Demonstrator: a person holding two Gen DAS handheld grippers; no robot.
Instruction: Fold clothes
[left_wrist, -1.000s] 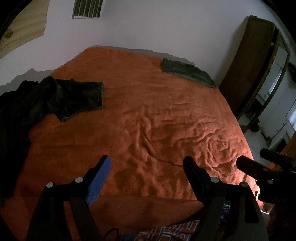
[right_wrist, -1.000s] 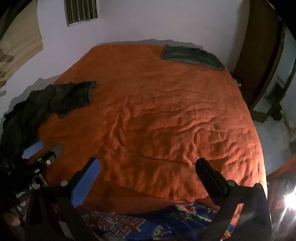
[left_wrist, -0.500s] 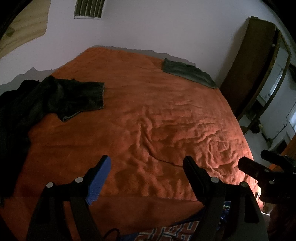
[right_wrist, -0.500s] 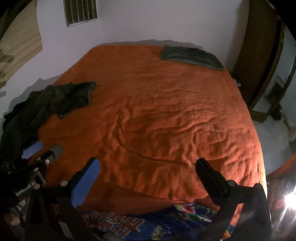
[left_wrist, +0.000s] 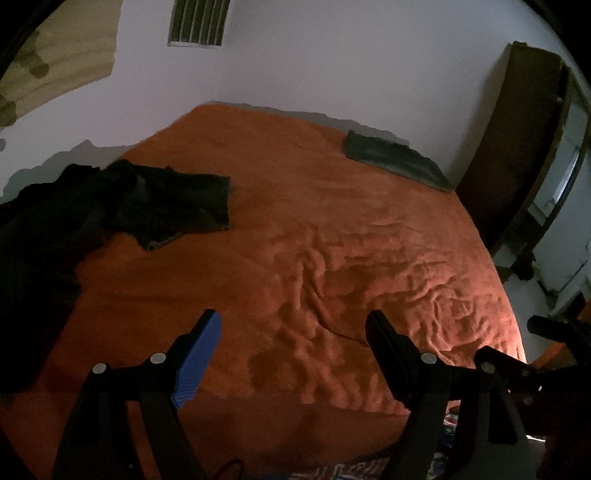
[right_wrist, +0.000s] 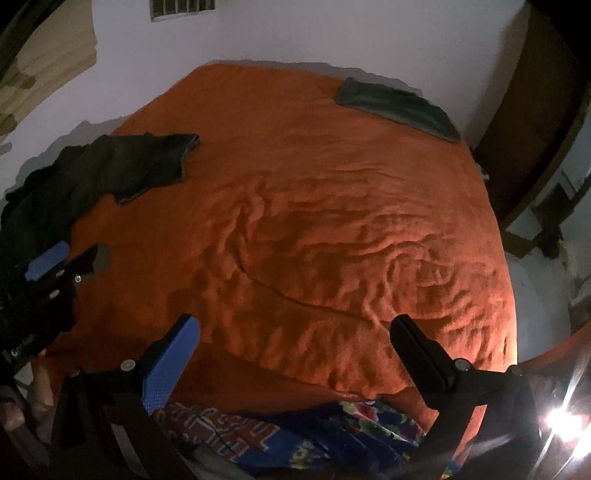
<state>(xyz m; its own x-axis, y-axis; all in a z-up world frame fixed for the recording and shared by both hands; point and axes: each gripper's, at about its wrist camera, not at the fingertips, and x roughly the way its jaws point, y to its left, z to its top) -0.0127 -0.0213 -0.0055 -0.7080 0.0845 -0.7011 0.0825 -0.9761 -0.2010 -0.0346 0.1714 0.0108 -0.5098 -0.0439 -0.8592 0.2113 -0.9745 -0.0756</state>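
Dark, crumpled clothes (left_wrist: 74, 206) lie heaped ahead and to the left of your left gripper (left_wrist: 291, 332), on the far-left part of the bed, with one flat end reaching toward the middle; from your right gripper (right_wrist: 295, 336) the same pile (right_wrist: 92, 173) sits far off to the left. A second garment, grey-green and folded flat (left_wrist: 395, 162), rests well ahead and to the right of both tools, near the wall at the bed's far corner (right_wrist: 399, 107). Under everything spreads a rumpled orange blanket (left_wrist: 332, 240), its wrinkles thickest straight ahead of your right gripper. You hold both tools above the near edge of the bed, each with its two fingers spread wide and nothing between them; each carries a blue pad (left_wrist: 195, 358) on the left finger (right_wrist: 170, 365). In the right wrist view your left gripper shows at the left (right_wrist: 62, 262), with white lettering on its body too dim and cut off to read. A patterned blue and red cloth (right_wrist: 280, 432) lies just below your right gripper at the bed's near edge. A dark wooden wardrobe (left_wrist: 517, 147) stands ahead to the right, and a vent (left_wrist: 197, 22) sits high on the white wall.
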